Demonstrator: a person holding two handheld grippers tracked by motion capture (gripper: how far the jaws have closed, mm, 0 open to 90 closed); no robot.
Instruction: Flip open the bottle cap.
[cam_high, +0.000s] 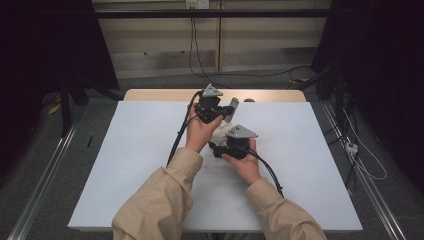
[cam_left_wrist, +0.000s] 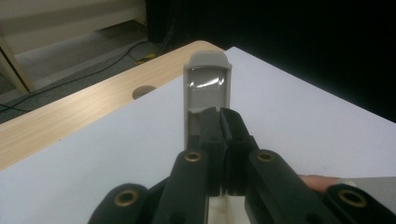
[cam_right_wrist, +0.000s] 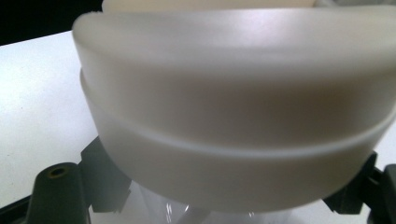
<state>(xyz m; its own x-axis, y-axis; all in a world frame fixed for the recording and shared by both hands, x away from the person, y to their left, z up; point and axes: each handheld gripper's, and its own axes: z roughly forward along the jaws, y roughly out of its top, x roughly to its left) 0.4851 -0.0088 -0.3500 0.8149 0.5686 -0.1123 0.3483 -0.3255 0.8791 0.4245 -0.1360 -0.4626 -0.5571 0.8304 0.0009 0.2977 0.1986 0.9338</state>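
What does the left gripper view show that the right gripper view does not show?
Left gripper view: the left gripper shut on a grey flap with a clear window, a wooden table edge with a round hole.
Right gripper view: a round white container close up, blurred, between the black jaws.
Both: the white table surface.

beige sleeves (cam_high: 160, 200), black claws, brass screws (cam_left_wrist: 192, 157).
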